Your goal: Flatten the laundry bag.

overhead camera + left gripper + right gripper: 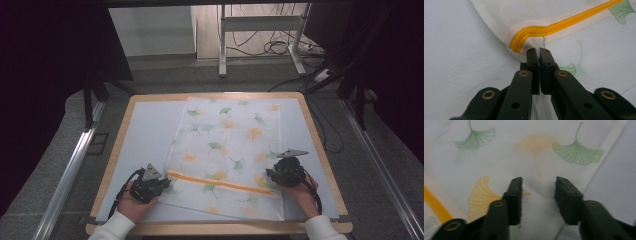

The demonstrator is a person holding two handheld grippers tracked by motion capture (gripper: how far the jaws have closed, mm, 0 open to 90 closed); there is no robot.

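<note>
Lab or test room: wood-edged surface [112, 165] on grey carpet, aluminium rails [67, 175] along both sides, metal stand [260, 30] and loose cables [272, 47] behind, dark curtains [45, 60] around

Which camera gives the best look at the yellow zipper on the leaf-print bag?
The left gripper view: the yellow zipper is close and sharp, its end bunched just beyond the shut left gripper. The high view shows its whole run across the bag, but small. The right gripper view catches a blurred strip at the left edge.
</note>
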